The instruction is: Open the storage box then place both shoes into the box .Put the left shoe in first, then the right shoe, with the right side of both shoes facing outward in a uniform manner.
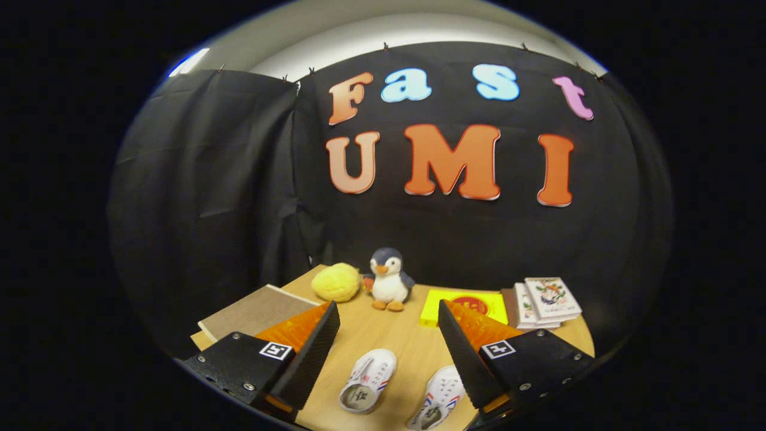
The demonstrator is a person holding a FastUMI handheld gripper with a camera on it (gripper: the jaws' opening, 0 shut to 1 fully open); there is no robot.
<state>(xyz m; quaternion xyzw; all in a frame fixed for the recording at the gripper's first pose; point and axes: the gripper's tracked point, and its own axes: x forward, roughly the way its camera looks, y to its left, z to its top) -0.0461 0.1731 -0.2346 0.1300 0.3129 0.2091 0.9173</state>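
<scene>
Two small white shoes with red and blue side stripes lie on the wooden table [395,335]. One shoe [368,380] lies between my fingers, its opening toward me. The other shoe [441,398] lies to its right, beside the right finger and partly behind it. My gripper [389,314] hovers above them, open, with nothing between its fingers. A flat brown-lidded box [254,312] sits past the left finger, its lid down; the finger hides its near part.
A yellow plush [337,282] and a penguin toy [389,280] stand at the table's far edge. A yellow flat box [464,305] lies beyond the right finger, and a stack of booklets [547,301] sits to its right.
</scene>
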